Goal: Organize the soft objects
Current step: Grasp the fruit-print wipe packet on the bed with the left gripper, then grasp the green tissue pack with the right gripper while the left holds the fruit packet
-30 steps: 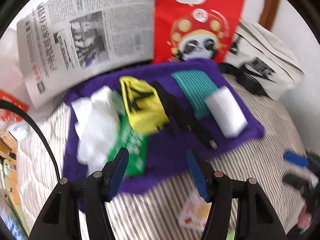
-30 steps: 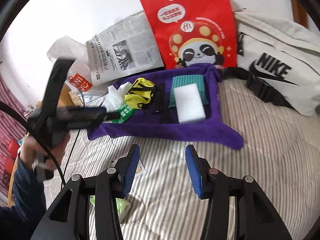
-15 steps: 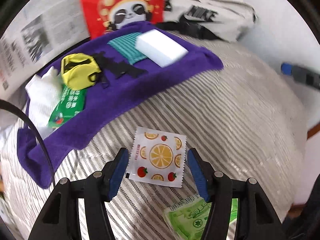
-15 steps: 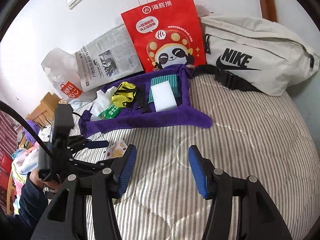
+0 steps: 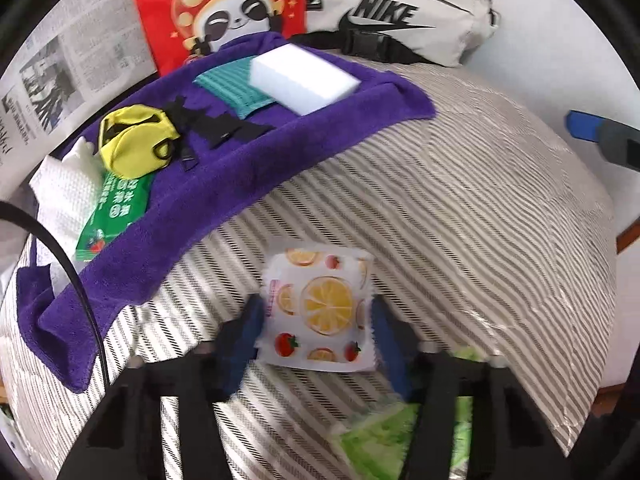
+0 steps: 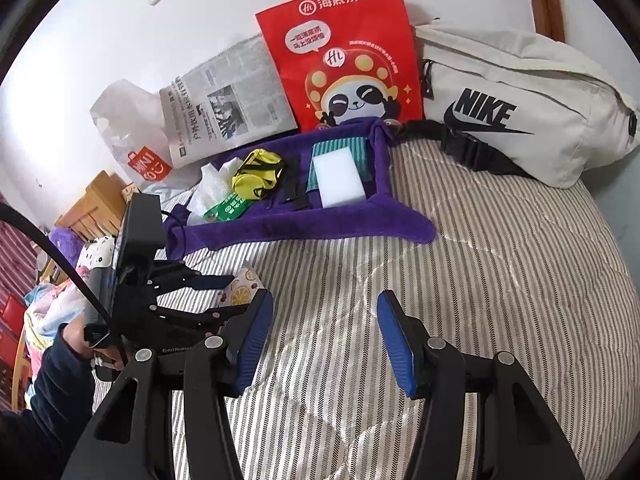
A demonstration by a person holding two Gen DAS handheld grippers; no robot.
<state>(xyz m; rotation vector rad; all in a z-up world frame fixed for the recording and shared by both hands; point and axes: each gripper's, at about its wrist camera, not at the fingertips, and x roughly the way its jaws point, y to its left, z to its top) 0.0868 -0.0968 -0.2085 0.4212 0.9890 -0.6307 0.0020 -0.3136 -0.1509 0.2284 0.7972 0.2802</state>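
Note:
A white wipes packet with orange and strawberry prints (image 5: pixel 318 312) lies on the striped bedspread between the open fingers of my left gripper (image 5: pixel 316 332); it also shows in the right wrist view (image 6: pixel 239 290). A purple towel (image 5: pixel 256 160) holds a white sponge block (image 5: pixel 302 78), a teal cloth (image 5: pixel 232 90), a yellow pouch (image 5: pixel 136 142), black straps, a green packet (image 5: pixel 114 216) and white tissue (image 5: pixel 64 196). A light green packet (image 5: pixel 384 436) lies under my left gripper. My right gripper (image 6: pixel 324 340) is open and empty over bare bedspread.
A red panda paper bag (image 6: pixel 344 64), a newspaper (image 6: pixel 224 100) and a white plastic bag (image 6: pixel 128 128) lean on the wall behind the towel. A beige Nike waist bag (image 6: pixel 516 104) lies at the back right. The bed edge drops off at the left.
My left gripper has swung from the towel to the fruit-print packet and now straddles it. My right gripper has drawn back and stays open.

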